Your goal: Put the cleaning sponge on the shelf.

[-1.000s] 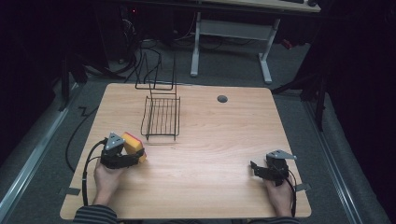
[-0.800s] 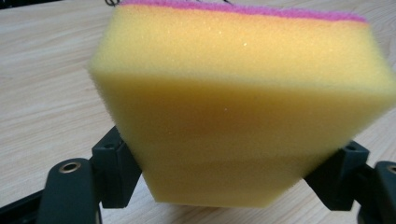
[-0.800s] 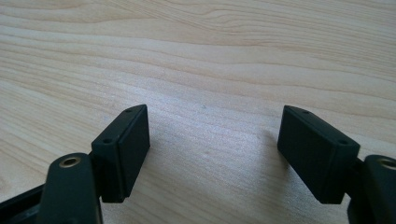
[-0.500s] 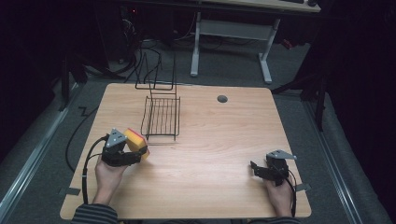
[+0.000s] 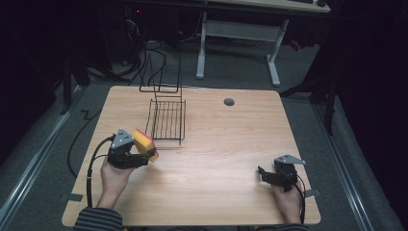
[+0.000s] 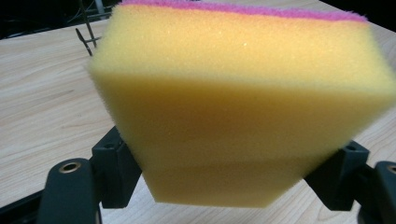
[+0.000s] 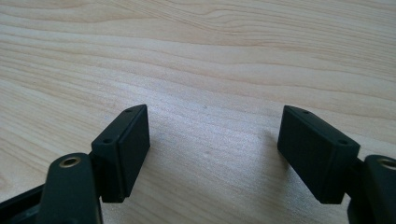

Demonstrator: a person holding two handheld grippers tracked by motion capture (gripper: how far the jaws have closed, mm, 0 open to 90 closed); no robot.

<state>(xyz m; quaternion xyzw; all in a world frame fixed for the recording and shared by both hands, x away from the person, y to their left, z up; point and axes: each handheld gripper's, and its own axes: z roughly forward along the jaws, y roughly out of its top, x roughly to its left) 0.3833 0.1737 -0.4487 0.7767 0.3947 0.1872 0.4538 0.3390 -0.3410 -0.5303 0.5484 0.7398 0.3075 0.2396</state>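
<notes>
A yellow sponge (image 5: 143, 144) with a pink scouring layer sits between the jaws of my left gripper (image 5: 144, 156), which is shut on it at the table's left front. In the left gripper view the sponge (image 6: 243, 102) looms large, its pink layer at the top edge, and both black jaws press its sides. A black wire rack (image 5: 167, 119) lies flat on the table just beyond and right of the sponge. My right gripper (image 5: 263, 174) rests near the front right of the table, open, with bare wood between its jaws (image 7: 212, 149).
The wooden table (image 5: 226, 144) has a round cable hole (image 5: 229, 102) at the back. A second upright wire frame (image 5: 161, 77) stands at the back edge behind the flat rack. A cable (image 5: 94, 159) trails from the left gripper off the table's left side.
The left gripper with the sponge has shifted slightly toward the wire rack. The right gripper has stayed put.
</notes>
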